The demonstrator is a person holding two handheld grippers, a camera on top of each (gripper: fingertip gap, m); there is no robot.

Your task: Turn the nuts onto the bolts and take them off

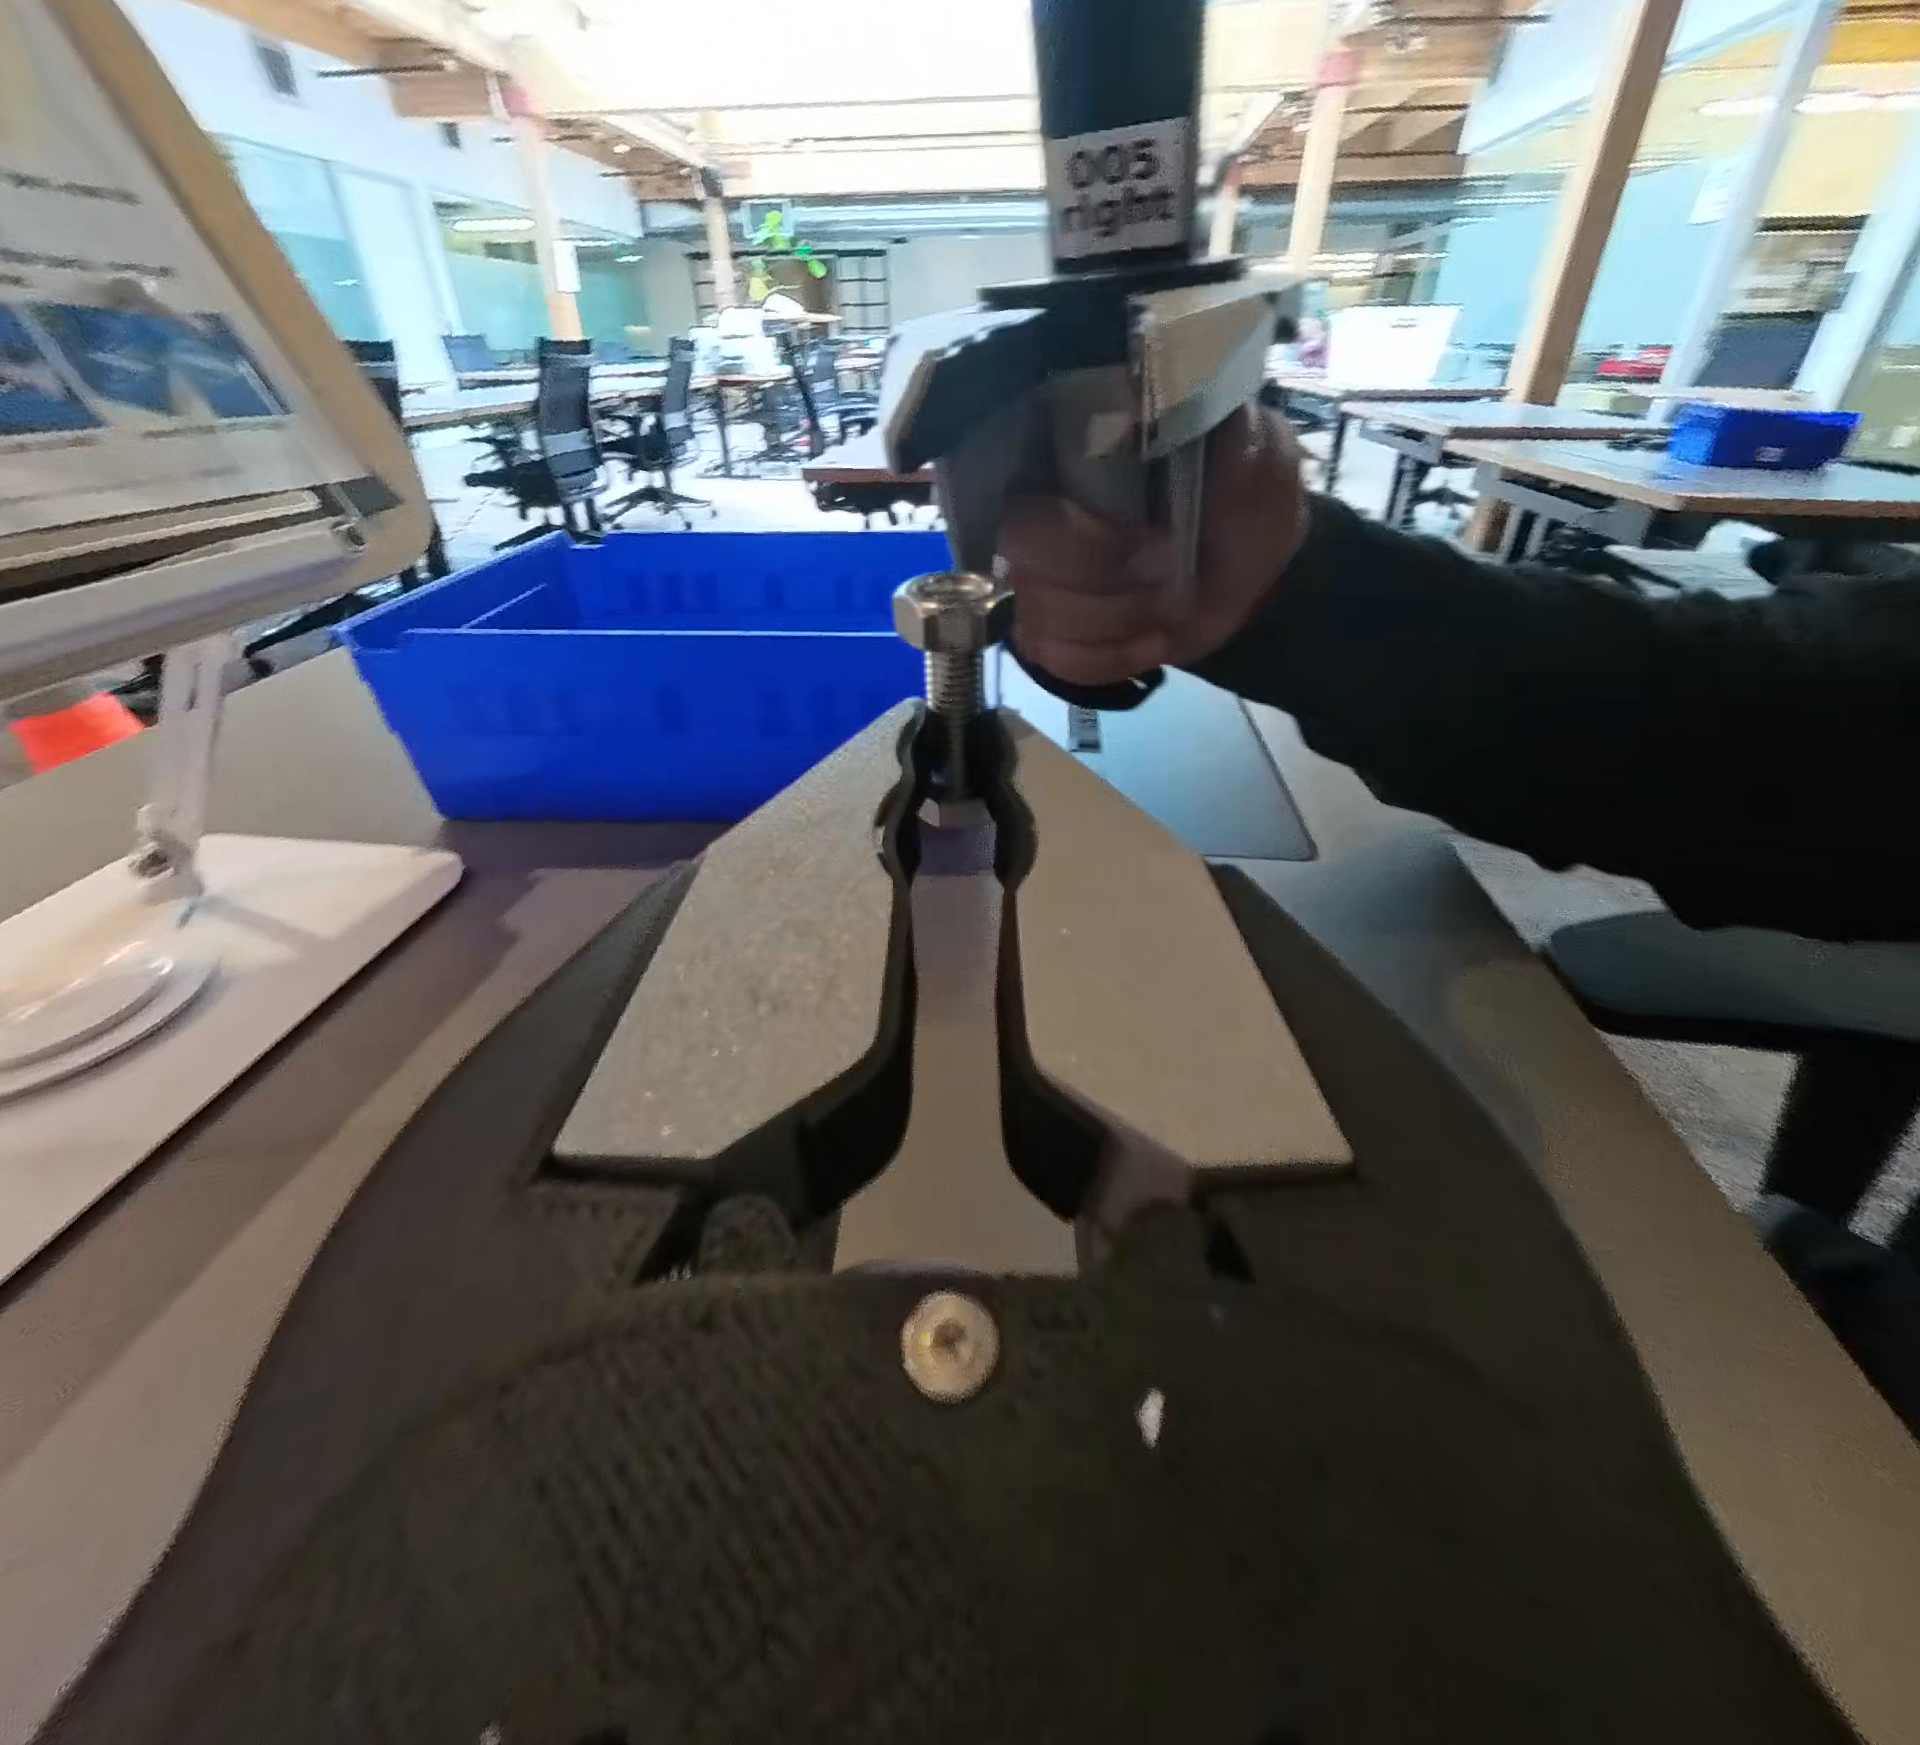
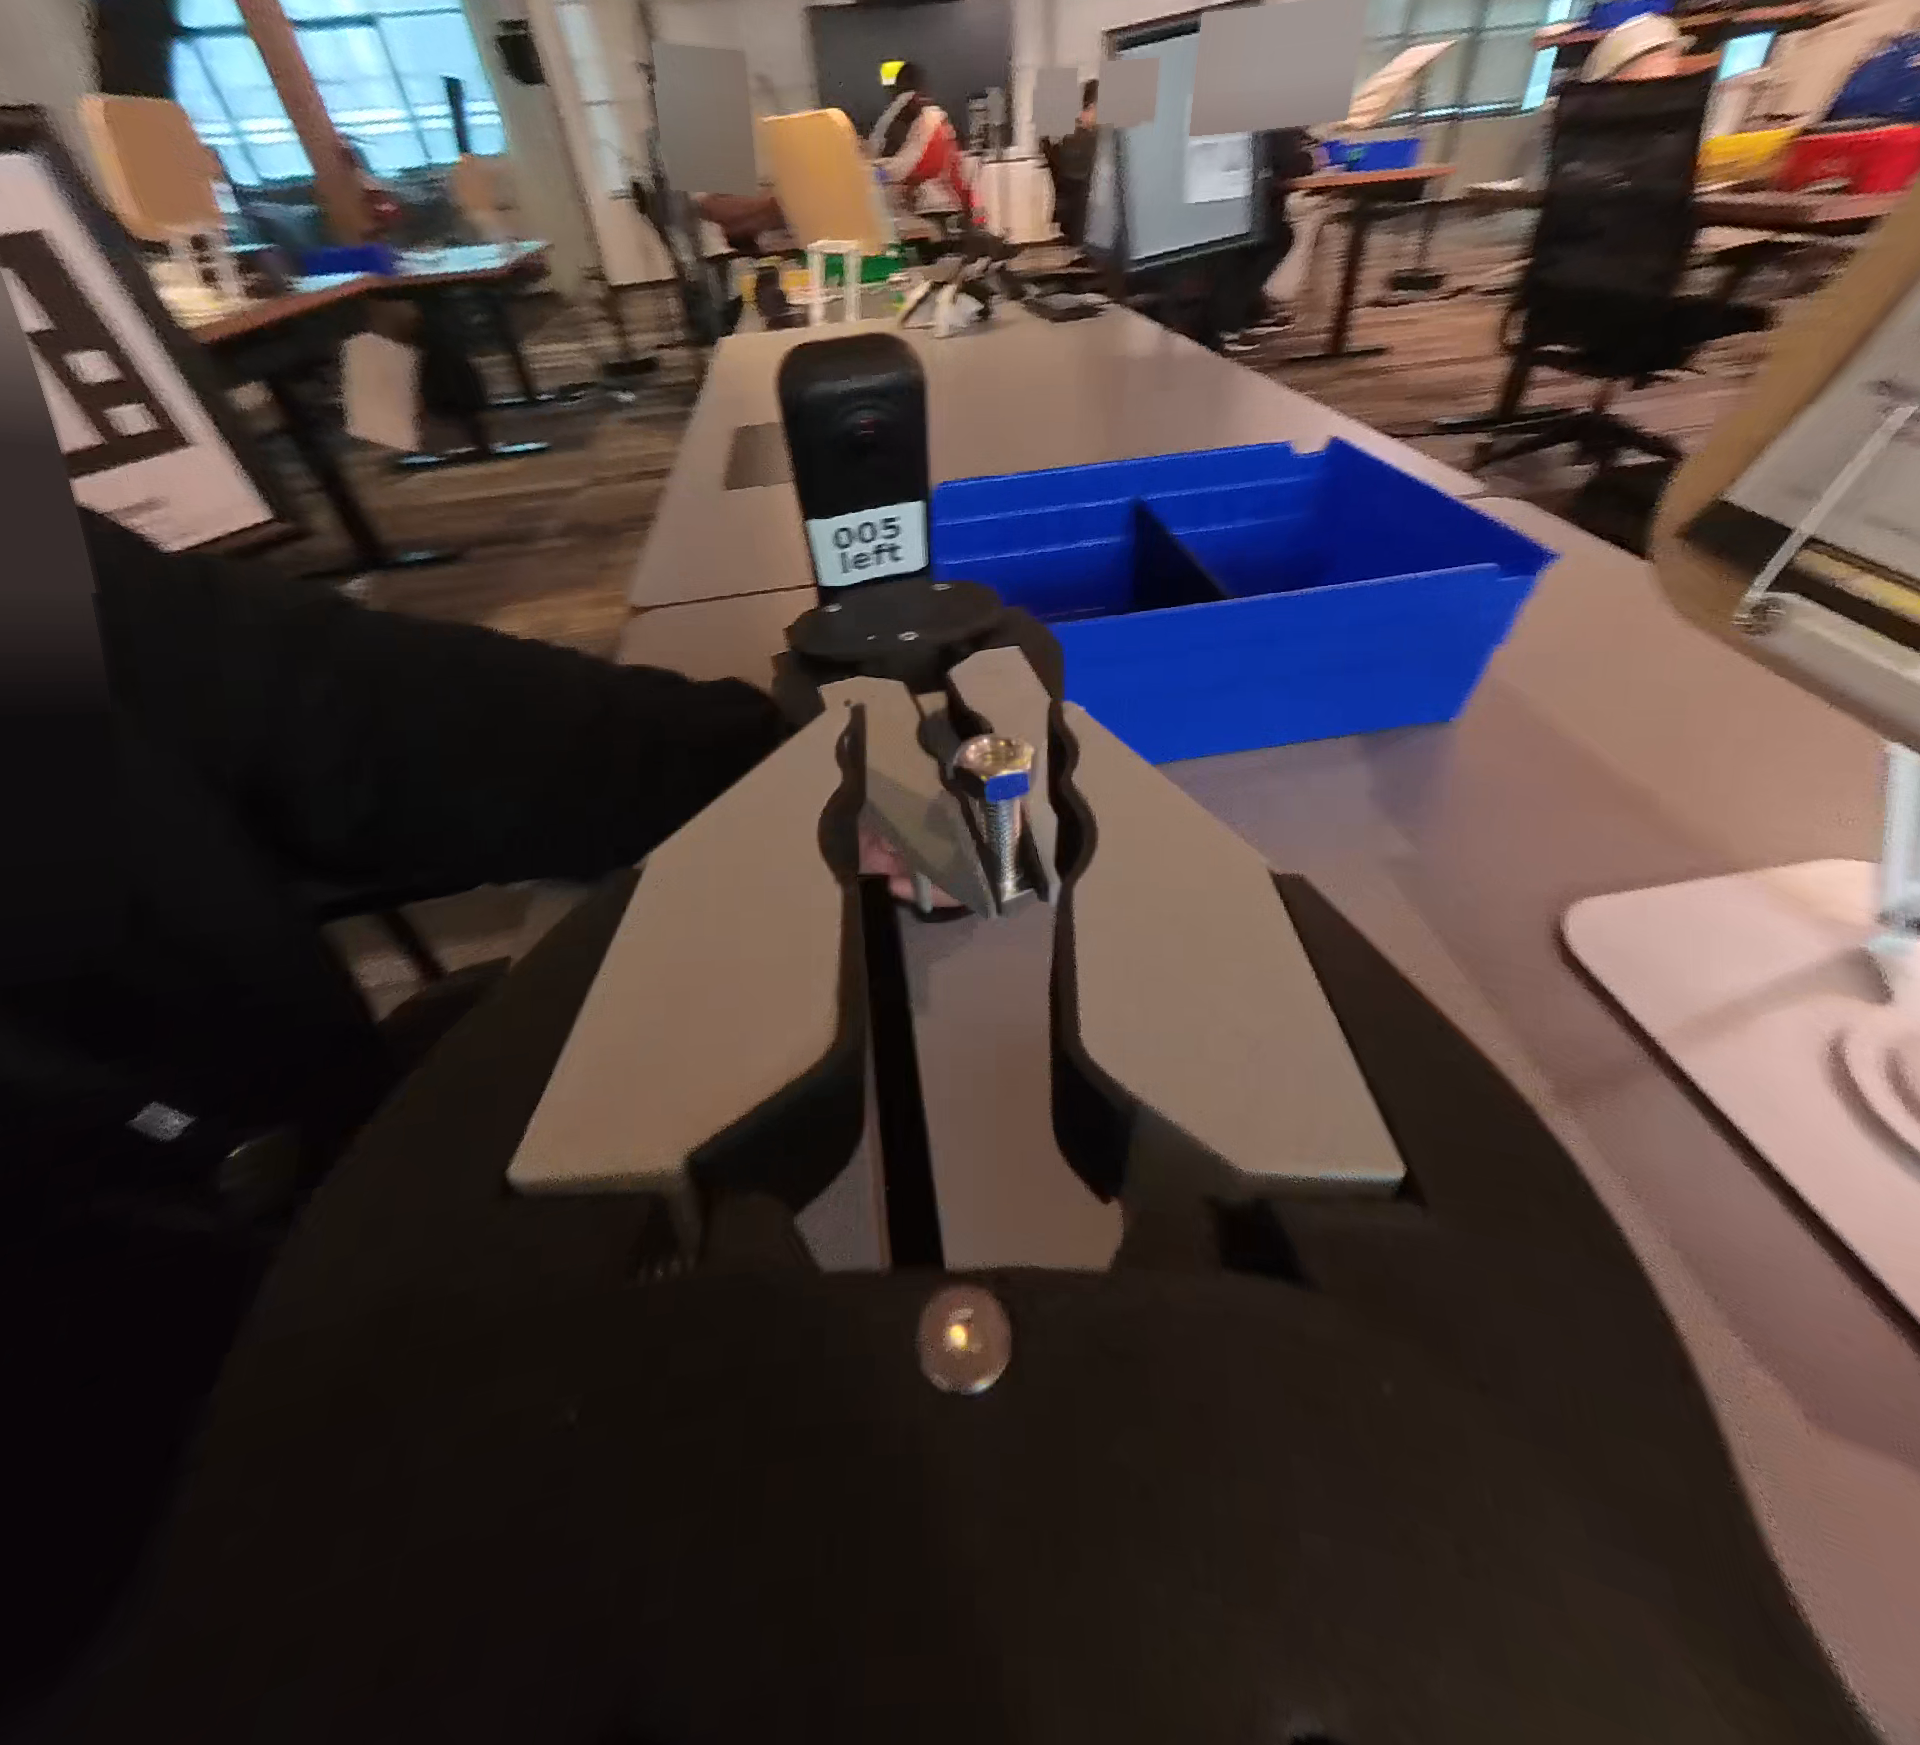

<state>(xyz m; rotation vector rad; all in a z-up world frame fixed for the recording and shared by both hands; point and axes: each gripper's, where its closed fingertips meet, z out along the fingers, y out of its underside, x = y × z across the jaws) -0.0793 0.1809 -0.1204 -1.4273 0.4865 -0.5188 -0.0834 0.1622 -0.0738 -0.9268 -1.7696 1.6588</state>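
a steel bolt (image 1: 951,698) is clamped upright by the left gripper (image 1: 956,791) — the right gripper (image 2: 961,822) is spread around it, by a blue bin (image 2: 1299,646).

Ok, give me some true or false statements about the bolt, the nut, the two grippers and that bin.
1. The left gripper is shut on the bolt, which stands upright. True.
2. The bin on the table behind the bolt is red. False: the bin is blue.
3. A nut sits at the top end of the bolt. True.
4. The right gripper is clamped on the nut. False: its jaws stand open, and in the left wrist view the nut is clear of them.
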